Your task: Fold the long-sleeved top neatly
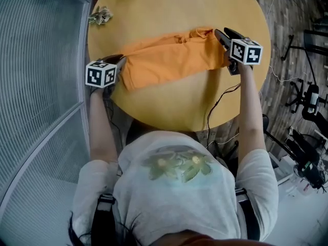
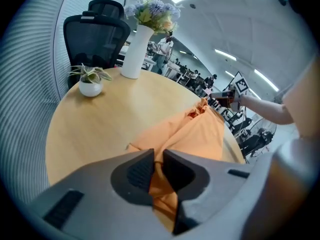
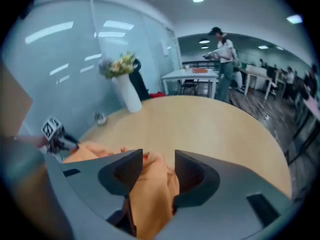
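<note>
The orange long-sleeved top (image 1: 169, 58) lies folded into a long band across the round wooden table (image 1: 169, 9). My left gripper (image 1: 120, 61) is at the band's left end, and in the left gripper view (image 2: 158, 156) its jaws are shut on a pinch of the orange cloth (image 2: 200, 131). My right gripper (image 1: 220, 35) is at the band's right end, by the bunched collar. In the right gripper view (image 3: 158, 156) its jaws stand apart, with a fold of the top (image 3: 150, 194) lying loosely between them.
A small potted plant (image 1: 101, 16) and a white vase of flowers (image 2: 134, 51) stand at the table's far side. A black office chair (image 2: 95, 31) is behind them. A black cable (image 1: 218, 104) hangs off the near right edge. A person (image 3: 222, 59) stands far off.
</note>
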A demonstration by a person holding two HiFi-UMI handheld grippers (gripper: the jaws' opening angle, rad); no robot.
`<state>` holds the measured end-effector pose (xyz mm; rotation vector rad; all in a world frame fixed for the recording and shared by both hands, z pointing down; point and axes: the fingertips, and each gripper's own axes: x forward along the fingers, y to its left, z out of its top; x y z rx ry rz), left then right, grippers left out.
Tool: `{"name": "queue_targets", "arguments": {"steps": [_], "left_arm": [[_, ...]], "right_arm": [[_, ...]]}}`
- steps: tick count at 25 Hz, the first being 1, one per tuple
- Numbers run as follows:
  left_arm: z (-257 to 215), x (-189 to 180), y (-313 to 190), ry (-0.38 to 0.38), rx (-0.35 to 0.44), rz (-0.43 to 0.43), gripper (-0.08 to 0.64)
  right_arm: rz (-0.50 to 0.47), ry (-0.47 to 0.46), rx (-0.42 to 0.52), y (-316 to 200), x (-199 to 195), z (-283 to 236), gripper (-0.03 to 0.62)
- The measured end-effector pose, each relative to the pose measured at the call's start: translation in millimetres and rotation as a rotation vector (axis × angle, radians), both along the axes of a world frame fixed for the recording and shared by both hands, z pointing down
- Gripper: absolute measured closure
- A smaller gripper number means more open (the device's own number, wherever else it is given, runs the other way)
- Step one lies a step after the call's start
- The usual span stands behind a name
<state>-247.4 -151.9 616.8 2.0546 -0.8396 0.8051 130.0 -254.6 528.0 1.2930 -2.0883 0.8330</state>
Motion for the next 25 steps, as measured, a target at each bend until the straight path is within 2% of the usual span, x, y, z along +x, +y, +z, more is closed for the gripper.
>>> {"name": "queue_targets", "arguments": {"steps": [1,3,4,5,6,7,10,13,16,18,21,25], "left_arm": [[-1,1,0,0.0,0.001,0.002,0.506],[-1,2,2,-0.004,0.002,0.012,0.506],[-2,3,4,-0.006,0.004,0.021,0.506],[-5,5,5,-0.006,0.008,0.031,0.506],[-10,6,7,-0.003,0.016,0.044,0.506],[-16,7,8,0.003,0.029,0.057,0.506],[-37,7,16,0.03,0.081,0.099,0.508],[-64,7,25,0.088,0.133,0.114,0.508],[-94,5,23,0.153,0.196,0.086,0.508],[-103,-2,12,0.168,0.217,0.055,0.508],[-84,-11,-15,0.113,0.186,0.007,0.508],[-22,-21,-54,-0.035,0.087,-0.083,0.508]], "right_arm": [[-0.063,0.075,-0.045,6,4,16,0.388],[-0.129,0.126,-0.157,20,5,48,0.376],[-0.138,0.124,-0.188,27,4,57,0.385],[-0.135,0.119,-0.195,31,3,60,0.443],[-0.124,0.112,-0.179,34,3,58,0.523],[-0.108,0.096,-0.149,35,4,50,0.535],[-0.04,-0.04,-0.043,40,6,17,0.541],[0.009,-0.189,0.043,48,9,-18,0.541],[0.003,-0.222,0.134,50,9,-50,0.541],[0.01,-0.222,0.165,38,8,-60,0.54],[0.03,-0.156,0.108,5,4,-40,0.54],[0.081,-0.034,-0.032,-37,-8,24,0.54]]}}
